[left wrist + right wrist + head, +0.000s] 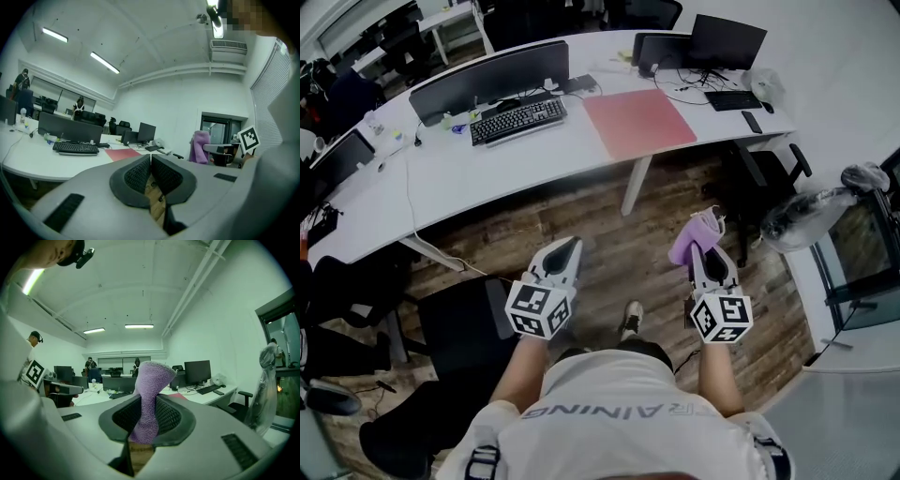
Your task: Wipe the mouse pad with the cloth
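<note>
The curved white desk (487, 178) stood well apart from the person, across a stretch of wooden floor, so by my reading the step in hand was the approach: cloth picked up, wiping not yet begun. The red mouse pad (639, 122) lay flat on that desk, to the right of the black keyboard (518, 119) and near the desk's front edge.

The right gripper (710, 265) had its jaws closed on the purple cloth (151, 385), which stood up between them as a pinched bundle. The left gripper (572, 246) carried nothing, its jaws pressed together.

The next move called for closing in on the desk and bringing the cloth's loose end down flat onto the pad. The left gripper might steady the pad's edge.

From the right gripper view the cloth hid nearly all of the pad. No view showed whether the pad had any dirt, nor how deep the cloth sat in the jaws.
</note>
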A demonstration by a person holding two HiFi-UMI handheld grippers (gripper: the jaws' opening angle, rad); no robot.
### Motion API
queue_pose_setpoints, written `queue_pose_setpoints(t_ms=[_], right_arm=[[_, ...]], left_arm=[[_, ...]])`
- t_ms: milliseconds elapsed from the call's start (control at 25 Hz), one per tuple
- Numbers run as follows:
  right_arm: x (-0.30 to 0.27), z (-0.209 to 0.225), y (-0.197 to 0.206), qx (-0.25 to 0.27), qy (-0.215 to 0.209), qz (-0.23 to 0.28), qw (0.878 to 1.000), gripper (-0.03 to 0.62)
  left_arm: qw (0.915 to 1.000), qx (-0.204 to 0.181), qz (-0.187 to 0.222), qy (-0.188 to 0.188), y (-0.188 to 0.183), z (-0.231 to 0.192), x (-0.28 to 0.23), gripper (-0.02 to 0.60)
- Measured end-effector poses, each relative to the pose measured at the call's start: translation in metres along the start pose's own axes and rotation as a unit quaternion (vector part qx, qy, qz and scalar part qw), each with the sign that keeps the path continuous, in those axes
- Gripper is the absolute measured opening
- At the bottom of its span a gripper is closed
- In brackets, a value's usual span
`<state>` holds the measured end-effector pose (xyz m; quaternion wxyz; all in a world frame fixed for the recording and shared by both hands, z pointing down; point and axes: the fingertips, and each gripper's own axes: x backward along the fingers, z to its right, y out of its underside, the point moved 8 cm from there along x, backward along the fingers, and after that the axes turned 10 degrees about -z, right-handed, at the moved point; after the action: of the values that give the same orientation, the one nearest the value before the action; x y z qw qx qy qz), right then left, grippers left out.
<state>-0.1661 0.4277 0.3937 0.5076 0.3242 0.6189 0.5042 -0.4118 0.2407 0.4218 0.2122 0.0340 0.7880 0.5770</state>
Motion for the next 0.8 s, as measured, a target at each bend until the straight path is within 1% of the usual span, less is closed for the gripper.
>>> queue_pose_setpoints(t_ms=[160, 320, 520, 800], right_arm=[[-0.037, 0.02, -0.012, 0.005, -0.023, 0.008, 1.0, 0.098], [-0.072, 0.052, -0.025, 0.003, -0.043, 0.011, 0.999, 0.098], [-0.112, 0.105, -0.038, -0.007, -0.061, 0.01, 0.998, 0.098], [-0.16, 0.191, -0.037, -0.009, -0.068, 0.007, 0.998, 0.098]], left_arm=[[0.9998, 0.003, 0.002, -0.019, -0.012, -0.009, -0.026, 0.032], [0.9995, 0.001, 0.003, -0.032, -0.032, -0.007, -0.061, 0.032], [0.9991, -0.006, 0.001, -0.041, -0.055, 0.004, -0.12, 0.032], [0.9987, -0.01, 0.004, -0.05, -0.073, 0.023, -0.21, 0.032]])
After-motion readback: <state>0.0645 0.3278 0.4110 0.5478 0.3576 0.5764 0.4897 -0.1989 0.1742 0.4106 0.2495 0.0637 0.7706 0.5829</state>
